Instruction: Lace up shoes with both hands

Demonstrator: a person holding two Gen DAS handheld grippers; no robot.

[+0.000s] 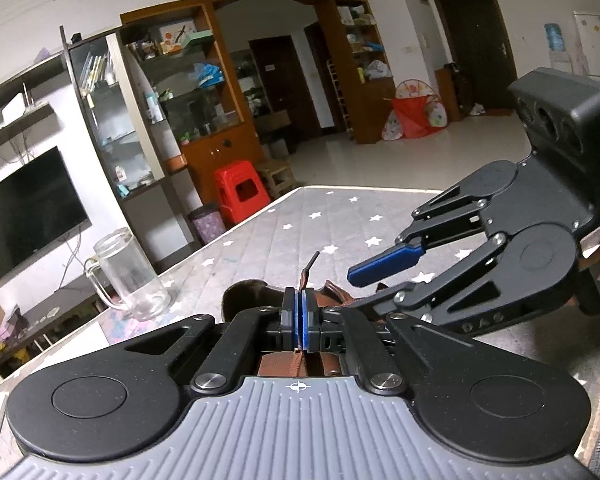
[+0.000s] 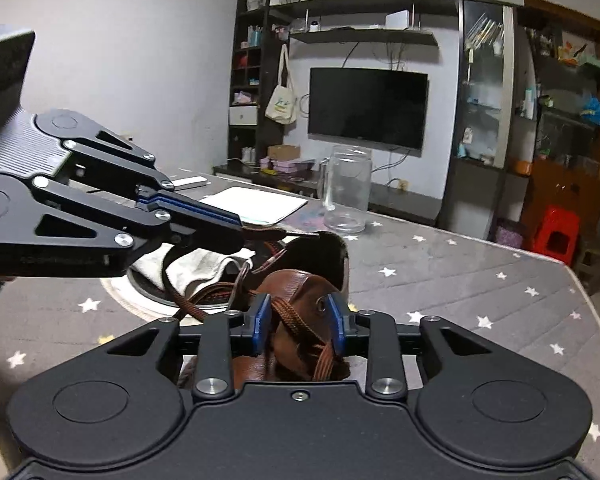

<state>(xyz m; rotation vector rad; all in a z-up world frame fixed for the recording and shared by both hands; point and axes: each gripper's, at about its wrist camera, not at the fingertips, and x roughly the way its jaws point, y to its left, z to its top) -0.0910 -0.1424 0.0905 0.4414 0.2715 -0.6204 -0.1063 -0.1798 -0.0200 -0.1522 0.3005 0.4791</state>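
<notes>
A brown leather shoe [image 2: 300,292] stands on the grey star-patterned table, its dark opening facing away. My left gripper [image 1: 300,320] is shut on a brown lace [image 1: 305,280], whose dark tip sticks up past the pads. In the right wrist view the left gripper [image 2: 236,228] comes in from the left, holding the lace end [image 2: 276,234] over the shoe. My right gripper [image 2: 300,320] is open, its blue pads on either side of the shoe's upper and crossed laces [image 2: 296,316]. It shows at the right in the left wrist view [image 1: 380,280].
A glass mug [image 2: 346,188] stands on the table beyond the shoe, also in the left wrist view [image 1: 128,276]. A white cloth [image 2: 196,264] lies on a round plate left of the shoe. A white tablet [image 2: 260,206] lies further back.
</notes>
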